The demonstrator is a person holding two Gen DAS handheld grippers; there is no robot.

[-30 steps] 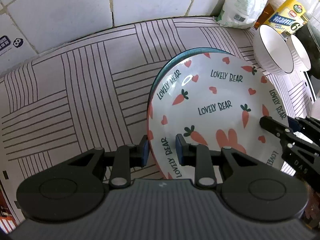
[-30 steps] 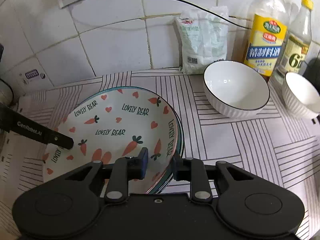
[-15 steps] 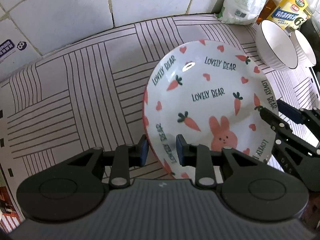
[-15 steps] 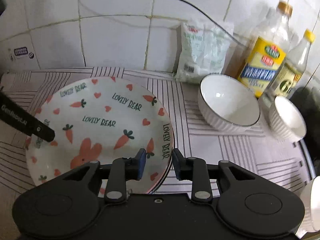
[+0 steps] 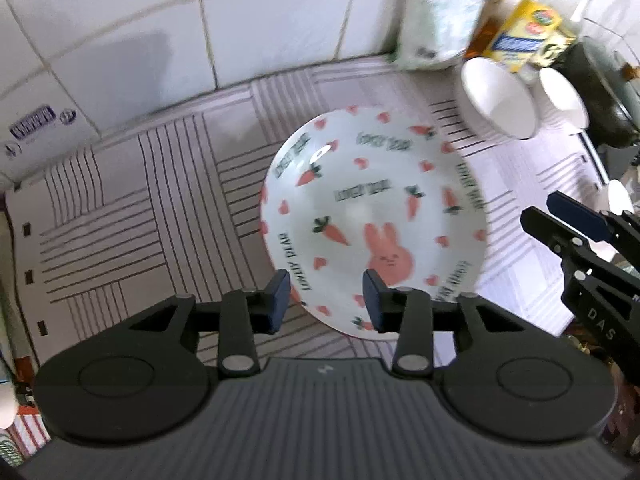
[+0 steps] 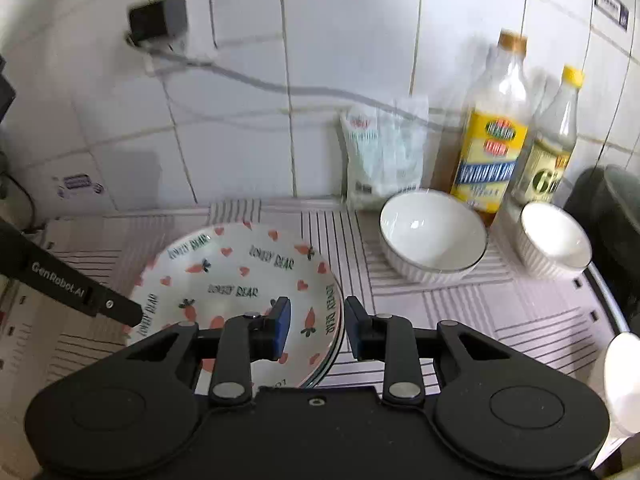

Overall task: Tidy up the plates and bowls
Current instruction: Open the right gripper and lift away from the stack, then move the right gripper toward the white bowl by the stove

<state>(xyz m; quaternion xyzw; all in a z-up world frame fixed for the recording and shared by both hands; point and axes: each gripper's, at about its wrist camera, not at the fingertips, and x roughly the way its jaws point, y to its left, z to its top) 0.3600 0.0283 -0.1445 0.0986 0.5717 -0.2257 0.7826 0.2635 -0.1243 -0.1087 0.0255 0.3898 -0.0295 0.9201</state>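
The carrot-and-rabbit plate (image 5: 372,216) lies flat on the striped mat, stacked on another plate whose edge shows in the right wrist view (image 6: 334,354); the top plate also shows there (image 6: 240,280). My left gripper (image 5: 325,300) is open, its jaws spread over the plate's near-left rim without gripping it. My right gripper (image 6: 316,328) is open, its jaws astride the plate's right rim; it also shows in the left wrist view (image 5: 576,236). A large white bowl (image 6: 432,236) and a smaller white bowl (image 6: 554,242) stand to the right.
Two oil bottles (image 6: 492,128) and a white bag (image 6: 384,156) stand against the tiled wall. A dark pot (image 6: 612,208) is at the far right. A white round object (image 6: 624,376) sits at the right edge. A plug and cable (image 6: 160,28) hang on the wall.
Both grippers have opened and let go of the carrot plate, which now rests flat on the plate below. Both grippers have drawn back and up a little.
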